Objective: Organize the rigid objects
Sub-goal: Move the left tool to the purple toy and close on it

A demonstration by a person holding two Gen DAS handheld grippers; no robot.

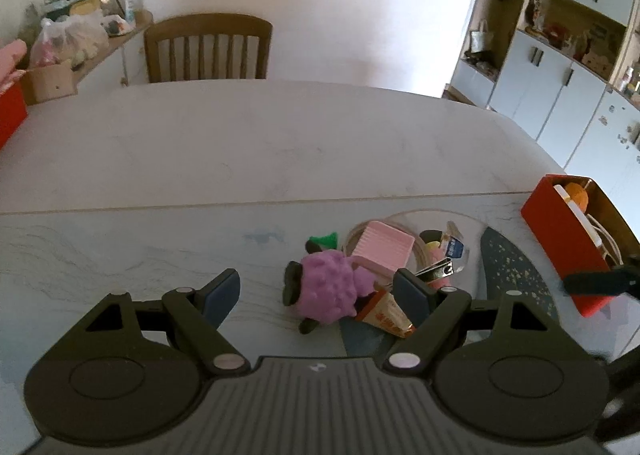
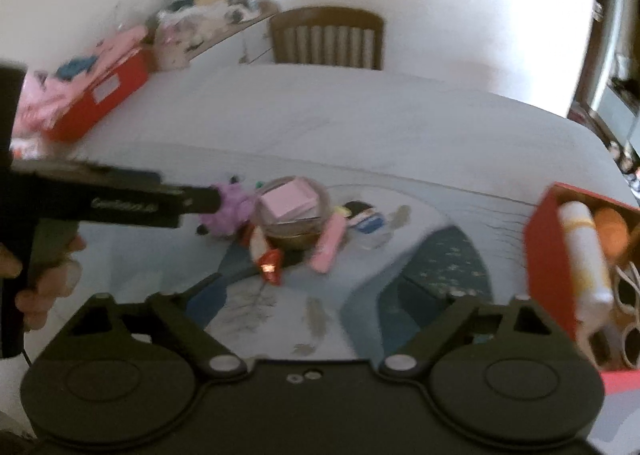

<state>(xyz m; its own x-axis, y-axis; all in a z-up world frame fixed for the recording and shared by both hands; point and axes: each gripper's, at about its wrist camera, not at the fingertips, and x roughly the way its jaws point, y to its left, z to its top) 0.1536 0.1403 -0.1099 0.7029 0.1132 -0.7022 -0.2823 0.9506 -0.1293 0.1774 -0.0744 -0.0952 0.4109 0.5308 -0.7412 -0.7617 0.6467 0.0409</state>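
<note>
My left gripper (image 1: pixel 320 289) jaws apart around bumpy purple plush toy (image 1: pixel 326 289), long axis pointing away-left; right gripper (image 2: pixel 332 295) jaws apart, empty.

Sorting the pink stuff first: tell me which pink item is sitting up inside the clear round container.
The square pink box, resting in the clear container. The long pink bar lies flat on the table beside it.

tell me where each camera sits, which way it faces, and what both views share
Left wrist: on the left hand-held gripper, low over the table, facing the purple toy between its open fingers, chair beyond.
Right wrist: on the right hand-held gripper, open, farther back, blurred; the left hand and its tool show at left.
Shared: purple toy, pink box, red box, chair, table.
</note>
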